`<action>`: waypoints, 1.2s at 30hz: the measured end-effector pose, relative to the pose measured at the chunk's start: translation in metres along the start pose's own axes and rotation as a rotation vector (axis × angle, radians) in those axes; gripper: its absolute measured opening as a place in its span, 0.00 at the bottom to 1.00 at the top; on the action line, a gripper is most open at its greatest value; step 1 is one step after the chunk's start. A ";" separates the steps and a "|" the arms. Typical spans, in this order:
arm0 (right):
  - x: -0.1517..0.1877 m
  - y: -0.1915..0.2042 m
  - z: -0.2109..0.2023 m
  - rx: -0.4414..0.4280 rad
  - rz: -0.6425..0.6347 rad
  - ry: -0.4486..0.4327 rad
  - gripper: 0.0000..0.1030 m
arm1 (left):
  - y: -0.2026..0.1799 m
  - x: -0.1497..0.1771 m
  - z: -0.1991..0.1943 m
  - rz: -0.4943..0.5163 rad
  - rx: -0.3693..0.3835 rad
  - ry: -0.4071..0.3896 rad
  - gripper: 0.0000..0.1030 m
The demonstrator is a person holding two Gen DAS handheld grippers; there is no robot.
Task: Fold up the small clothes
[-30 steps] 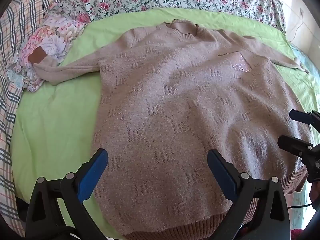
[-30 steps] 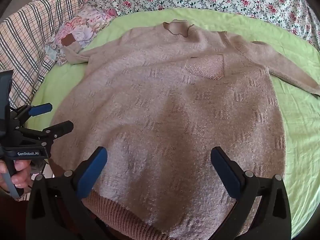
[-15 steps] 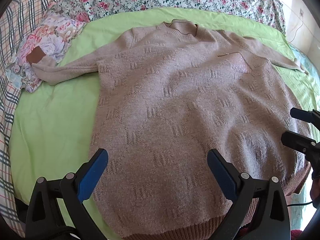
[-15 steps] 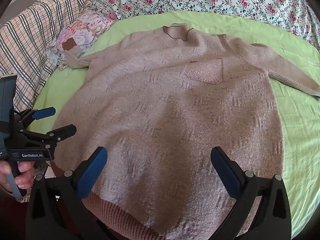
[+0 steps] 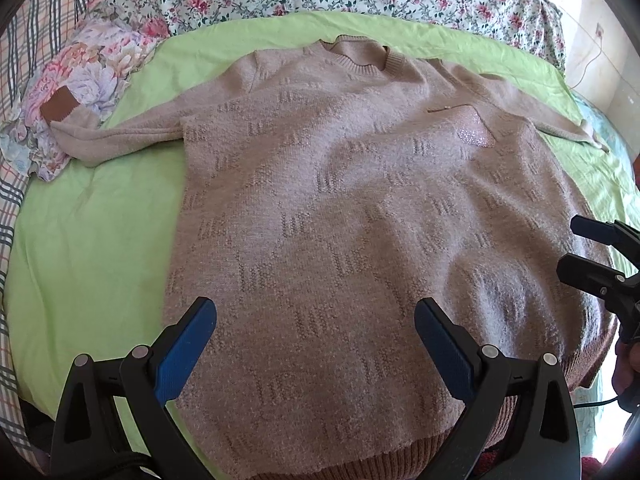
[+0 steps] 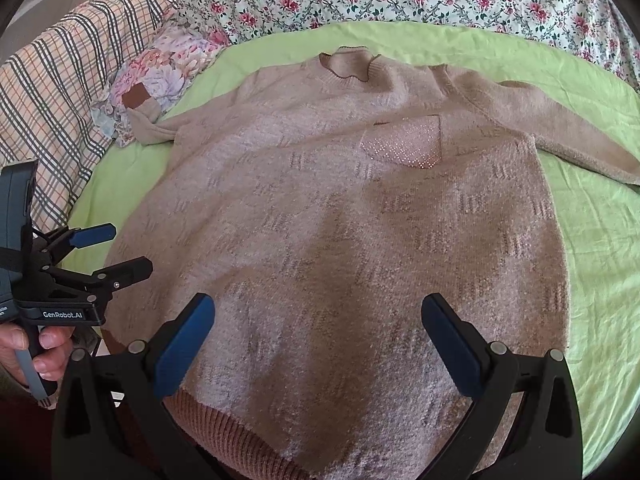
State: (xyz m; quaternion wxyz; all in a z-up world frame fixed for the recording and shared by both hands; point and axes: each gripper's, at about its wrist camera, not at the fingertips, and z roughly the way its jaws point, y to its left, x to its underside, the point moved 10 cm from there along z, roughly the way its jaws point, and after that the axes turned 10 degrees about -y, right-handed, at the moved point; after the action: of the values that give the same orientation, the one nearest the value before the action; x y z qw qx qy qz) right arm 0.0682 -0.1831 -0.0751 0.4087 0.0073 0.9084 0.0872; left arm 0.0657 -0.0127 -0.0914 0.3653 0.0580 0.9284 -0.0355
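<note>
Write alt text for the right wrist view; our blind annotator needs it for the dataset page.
A fuzzy beige knitted sweater with a sparkly chest pocket lies flat, sleeves spread, on a lime-green bedsheet. The right claw is open above the sweater's hem, holding nothing, and the left claw is open at the left edge. Floral and plaid bedding lies behind.

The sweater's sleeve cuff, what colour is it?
The cuff is rusty brown, darker than the beige sweater; clearest in the right wrist view.

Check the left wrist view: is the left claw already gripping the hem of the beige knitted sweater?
No, the left claw is wide open above the beige knitted sweater, which lies flat on the lime-green sheet with nothing between its blue pads.
</note>
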 end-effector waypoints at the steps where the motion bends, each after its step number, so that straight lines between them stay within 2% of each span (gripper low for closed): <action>1: -0.003 0.001 0.000 -0.017 0.011 -0.029 1.00 | 0.002 0.000 0.001 0.008 -0.013 0.001 0.97; 3: -0.005 0.000 0.001 -0.024 0.018 -0.036 1.00 | 0.005 0.001 0.004 0.014 -0.024 0.012 0.97; 7: -0.011 -0.006 0.003 -0.022 0.011 -0.045 0.99 | 0.009 0.001 0.007 -0.016 0.004 0.052 0.97; 13: -0.021 -0.018 0.011 -0.014 -0.006 -0.042 0.92 | 0.015 -0.015 0.015 -0.016 0.018 0.006 0.97; 21: -0.051 -0.037 0.025 -0.051 0.001 -0.034 0.83 | 0.017 -0.039 0.032 0.024 0.033 0.001 0.97; 28: -0.108 -0.072 0.042 -0.043 -0.011 -0.057 0.73 | 0.038 -0.106 0.064 0.071 0.037 -0.051 0.97; 36: -0.178 -0.125 0.073 0.000 -0.010 -0.073 0.72 | 0.076 -0.201 0.137 0.098 0.027 -0.079 0.97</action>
State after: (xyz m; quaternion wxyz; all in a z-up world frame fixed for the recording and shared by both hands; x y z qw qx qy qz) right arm 0.2486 -0.3104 -0.0112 0.4419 0.0060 0.8930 0.0852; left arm 0.3140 0.0318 -0.0562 0.4019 0.1071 0.9088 -0.0325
